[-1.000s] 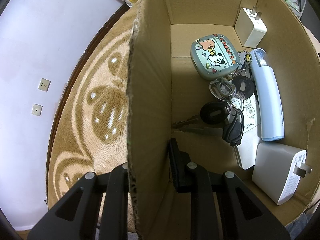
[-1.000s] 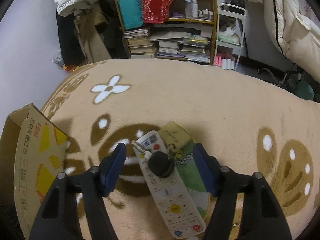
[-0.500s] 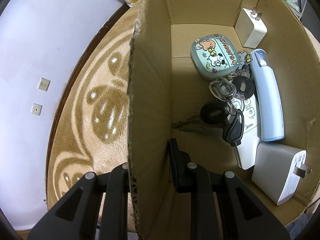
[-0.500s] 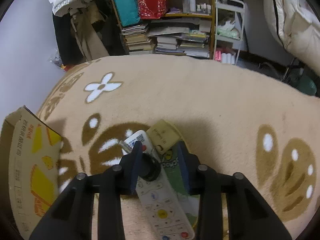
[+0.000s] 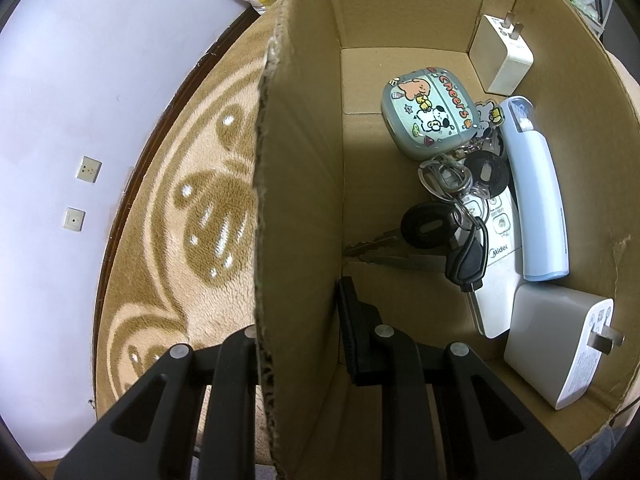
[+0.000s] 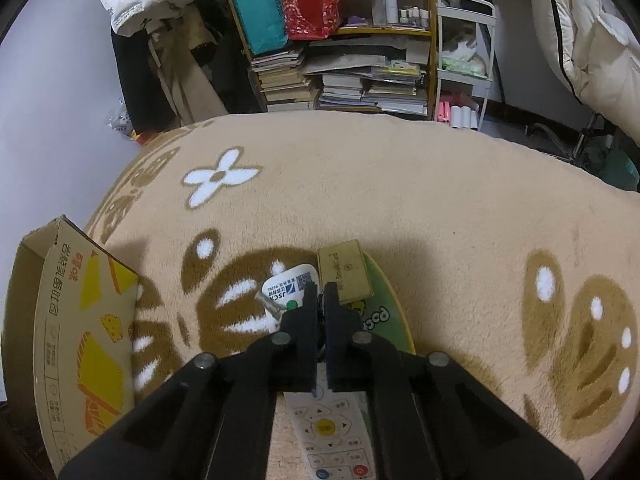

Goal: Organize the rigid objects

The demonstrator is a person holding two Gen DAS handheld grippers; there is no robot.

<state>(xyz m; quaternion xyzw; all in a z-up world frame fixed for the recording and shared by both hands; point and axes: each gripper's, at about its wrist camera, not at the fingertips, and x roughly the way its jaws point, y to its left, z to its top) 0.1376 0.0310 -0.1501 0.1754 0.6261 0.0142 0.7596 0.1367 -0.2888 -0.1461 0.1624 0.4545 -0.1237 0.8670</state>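
Cardboard box (image 5: 304, 160) part-filled; one small item gripped on the carpet (image 6: 400, 184), three pieces left outside.
Inside the box lie two chargers (image 5: 560, 344), a cartoon case (image 5: 430, 114), a key bunch (image 5: 452, 208), a white remote (image 5: 496, 276) and a blue thermometer (image 5: 536, 200). Left gripper (image 5: 298, 332) has its jaws clamped on the box wall. Right gripper (image 6: 319, 300) has jaws nearly closed on a small dark key-like object (image 6: 320, 305), mostly hidden, atop the TV remote (image 6: 320, 420); a tan card (image 6: 344, 276) and green pouch (image 6: 384, 312) lie at 1 o'clock. Box rim stands at 9 o'clock, carpet between is open; free floor inside remains along the left wall.
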